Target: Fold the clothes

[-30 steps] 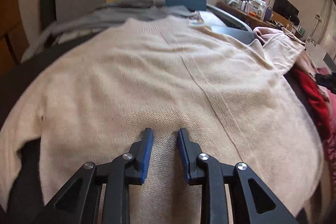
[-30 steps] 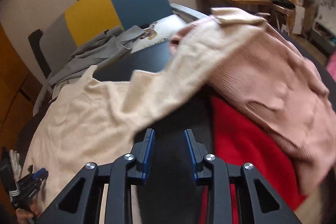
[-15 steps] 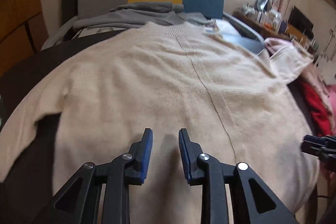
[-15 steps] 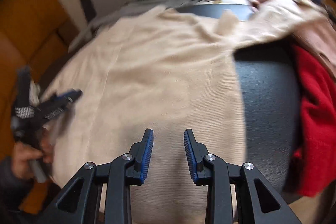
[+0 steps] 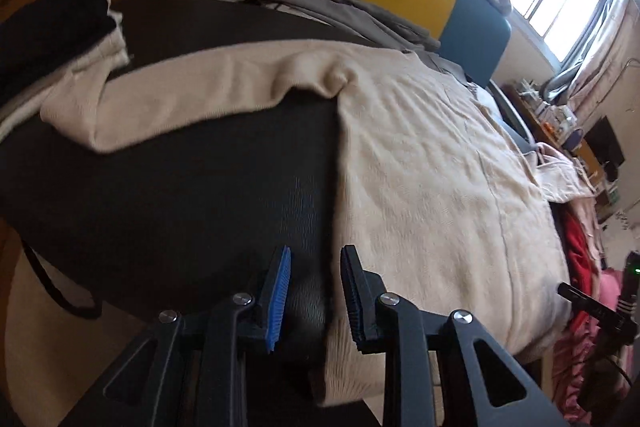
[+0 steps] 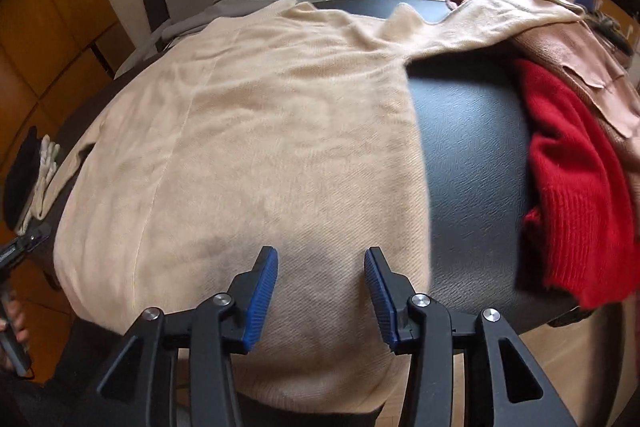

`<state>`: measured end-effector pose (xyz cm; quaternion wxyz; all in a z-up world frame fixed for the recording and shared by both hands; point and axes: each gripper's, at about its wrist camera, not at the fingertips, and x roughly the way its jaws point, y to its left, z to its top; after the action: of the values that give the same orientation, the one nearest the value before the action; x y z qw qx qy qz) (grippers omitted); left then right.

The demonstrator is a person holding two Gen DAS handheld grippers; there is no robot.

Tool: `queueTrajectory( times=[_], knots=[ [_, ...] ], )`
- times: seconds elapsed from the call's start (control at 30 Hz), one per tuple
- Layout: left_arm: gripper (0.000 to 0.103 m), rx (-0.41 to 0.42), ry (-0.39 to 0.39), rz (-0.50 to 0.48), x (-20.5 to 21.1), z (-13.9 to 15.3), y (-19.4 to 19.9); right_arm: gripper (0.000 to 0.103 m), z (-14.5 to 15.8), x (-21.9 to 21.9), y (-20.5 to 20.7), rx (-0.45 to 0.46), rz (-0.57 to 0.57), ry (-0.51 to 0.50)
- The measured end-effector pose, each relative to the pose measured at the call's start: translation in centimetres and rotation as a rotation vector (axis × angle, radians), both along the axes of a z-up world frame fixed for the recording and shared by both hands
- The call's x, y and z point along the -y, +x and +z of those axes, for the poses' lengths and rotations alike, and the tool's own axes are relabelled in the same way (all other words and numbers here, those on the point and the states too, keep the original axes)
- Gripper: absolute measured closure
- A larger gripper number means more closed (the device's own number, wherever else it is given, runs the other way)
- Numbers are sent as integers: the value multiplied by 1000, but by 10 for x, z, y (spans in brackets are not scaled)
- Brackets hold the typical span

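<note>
A soft cream knit sweater point(image 6: 256, 131) lies flat on the black textured table point(image 6: 472, 155), collar away, hem nearest, sleeves stretched sideways. Left gripper point(image 5: 316, 291) hovers parted at its side edge; right gripper point(image 6: 320, 291) gapes, empty, above the hem

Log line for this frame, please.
phase: pre-grasp | left gripper: open, at left hem corner of cream sweater | right gripper: open, over hem | sweater flat on black table

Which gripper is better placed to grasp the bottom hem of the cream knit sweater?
Probably the right gripper: open, directly over the cream knit sweater near its hem. The left gripper, also open, straddles its side edge, partly over bare table.
</note>
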<state>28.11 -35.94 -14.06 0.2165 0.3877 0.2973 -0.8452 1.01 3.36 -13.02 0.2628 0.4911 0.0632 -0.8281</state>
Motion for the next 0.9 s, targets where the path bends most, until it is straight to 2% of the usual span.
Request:
queueTrajectory(
  times=[0.13,0.27,0.33,0.37,0.4,0.43,0.47,0.5,0.57,0.63,0.7,0.8,0.87,0.9],
  knots=[
    [76,-36,55,-64,-5,-5,-5,52,-4,11,7,-17,32,41],
    [74,-32,115,-114,-12,-17,-27,44,-5,12,9,-17,32,44],
    [75,3,84,-127,-17,-18,-34,40,-5,12,10,-14,33,41],
    [80,20,68,-137,-20,-18,-37,38,-5,12,11,-14,32,44],
    [90,37,53,-146,-22,-17,-40,38,-5,11,11,-15,30,49],
    [90,52,45,-152,-23,-17,-41,37,-6,10,12,-15,28,55],
    [90,50,83,-137,-20,-17,-39,37,-6,8,13,-13,24,51],
    [89,49,117,-122,-17,-17,-36,37,-2,4,15,-6,23,22],
    [83,55,123,-98,-16,-15,-28,36,6,-7,18,12,18,-37],
    [80,41,130,-125,-21,-17,-24,27,9,-25,18,39,-5,-62],
    [75,7,160,-148,-25,-21,-27,26,5,-49,19,57,-56,-74],
    [75,6,129,-139,-30,-21,-37,26,-10,-77,16,134,-138,-140],
    [76,22,106,-150,-34,-20,-44,26,-16,-82,16,134,-165,-167],
    [80,26,100,-157,-35,-19,-48,28,-19,-79,17,133,-161,-161]
  ],
)
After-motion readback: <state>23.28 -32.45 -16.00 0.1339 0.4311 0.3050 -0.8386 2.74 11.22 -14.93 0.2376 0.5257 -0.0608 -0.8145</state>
